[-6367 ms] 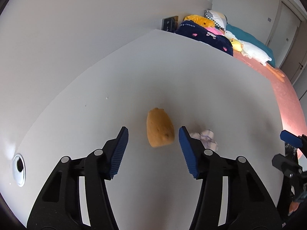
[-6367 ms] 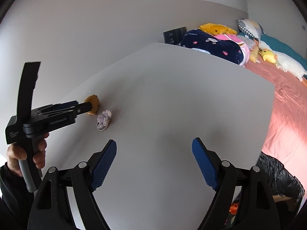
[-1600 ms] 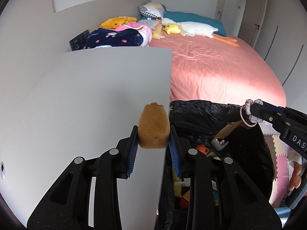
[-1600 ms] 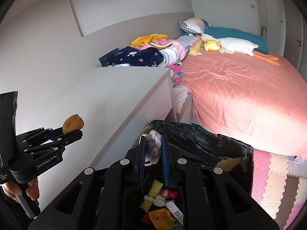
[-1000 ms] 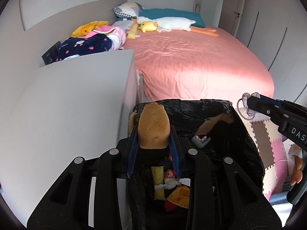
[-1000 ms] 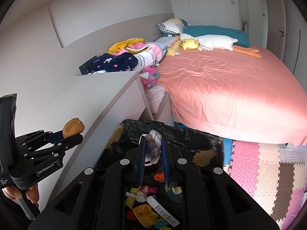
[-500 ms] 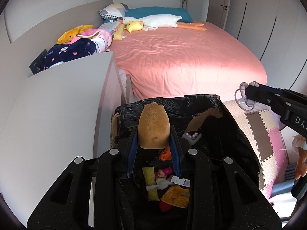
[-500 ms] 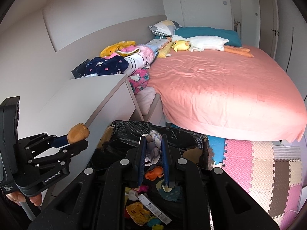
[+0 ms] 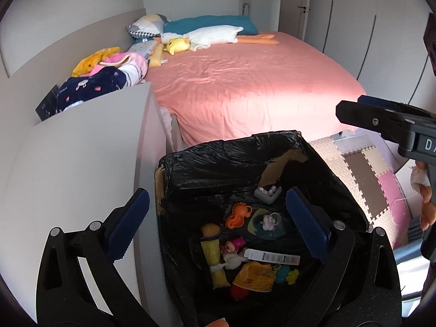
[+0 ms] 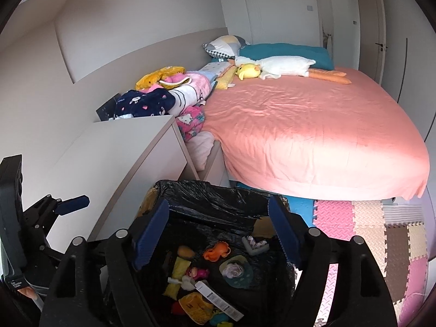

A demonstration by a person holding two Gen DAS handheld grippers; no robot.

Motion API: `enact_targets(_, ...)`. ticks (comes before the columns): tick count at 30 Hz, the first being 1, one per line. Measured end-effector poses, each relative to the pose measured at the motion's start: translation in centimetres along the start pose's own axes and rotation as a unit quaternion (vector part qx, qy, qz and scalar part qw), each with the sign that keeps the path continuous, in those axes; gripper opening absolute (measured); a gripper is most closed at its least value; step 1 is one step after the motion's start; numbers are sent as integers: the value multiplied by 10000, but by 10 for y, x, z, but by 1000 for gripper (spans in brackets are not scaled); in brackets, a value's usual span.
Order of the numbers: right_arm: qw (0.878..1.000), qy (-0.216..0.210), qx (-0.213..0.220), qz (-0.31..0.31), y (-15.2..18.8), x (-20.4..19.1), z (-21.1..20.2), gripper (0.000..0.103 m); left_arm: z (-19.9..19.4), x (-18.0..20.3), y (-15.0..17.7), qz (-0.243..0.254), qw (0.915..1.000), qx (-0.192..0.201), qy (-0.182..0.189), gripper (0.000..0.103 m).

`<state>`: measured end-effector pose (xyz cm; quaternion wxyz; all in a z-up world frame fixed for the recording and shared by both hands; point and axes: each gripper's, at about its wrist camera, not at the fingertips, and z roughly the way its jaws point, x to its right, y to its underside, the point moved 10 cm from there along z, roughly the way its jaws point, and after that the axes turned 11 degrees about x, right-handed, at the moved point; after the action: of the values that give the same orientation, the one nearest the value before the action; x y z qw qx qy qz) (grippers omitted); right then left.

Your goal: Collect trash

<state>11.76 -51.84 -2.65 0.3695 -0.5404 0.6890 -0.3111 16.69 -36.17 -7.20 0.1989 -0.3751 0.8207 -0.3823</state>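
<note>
A bin lined with a black bag (image 9: 231, 152) (image 10: 207, 190) stands beside the white desk. My left gripper (image 9: 218, 220) is open and empty above it. My right gripper (image 10: 218, 231) is open and empty above it too. The orange sponge-like piece (image 9: 209, 229) (image 10: 185, 251) lies in the bin. The small purple-white wad (image 9: 268, 220) (image 10: 233, 269) lies in the bin on a dark round lid. Several other bits of trash lie around them.
The white desk (image 9: 68, 163) (image 10: 114, 152) is left of the bin. A pink bed (image 9: 245, 87) (image 10: 313, 125) with plush toys and clothes lies behind. Foam floor mats (image 9: 362, 169) (image 10: 381, 218) lie to the right.
Both grippers have opened over the bin. The orange piece and the purple-white wad have dropped out of them into the bin.
</note>
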Motion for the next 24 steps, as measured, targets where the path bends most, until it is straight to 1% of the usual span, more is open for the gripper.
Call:
enact_targets(7,10000,-59,-17,-13,0,-3,-2,78,-4,2,0,101,9999,83,-7,97)
enact_targets(24,9999,-93,-43,-18,2,-7,-1,79,-8,-7,-1,-158,9998,134,20,97)
